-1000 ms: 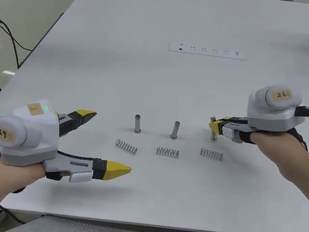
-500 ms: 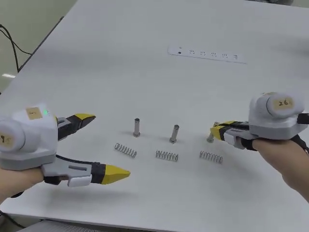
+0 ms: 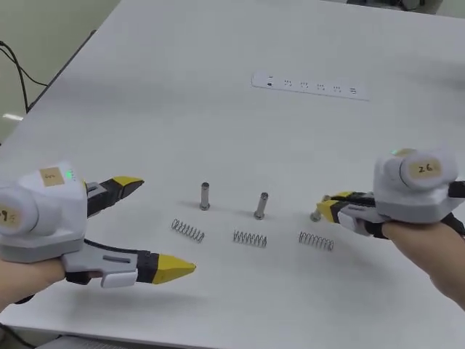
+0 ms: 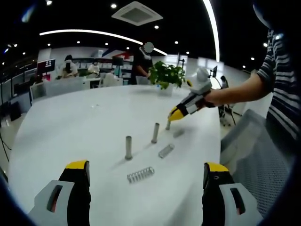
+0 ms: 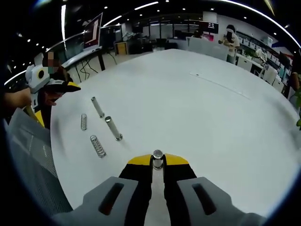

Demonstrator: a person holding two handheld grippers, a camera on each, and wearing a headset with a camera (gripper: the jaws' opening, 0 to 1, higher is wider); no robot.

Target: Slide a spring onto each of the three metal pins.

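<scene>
Three pins stood in row across table, toward near edge: left pin, middle pin, right pin. Before each lay a spring: left spring, middle spring, right spring. Power strip lay well behind row. Left gripper sat left of row, jaws apart; right gripper at right end, jaws closed round right pin.

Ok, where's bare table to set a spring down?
Wide bare table lies between the power strip and the pins; the near edge below the springs is free too. Crowded: the pin-and-spring row, between the left claw and the right claw gripping the right pin.
</scene>
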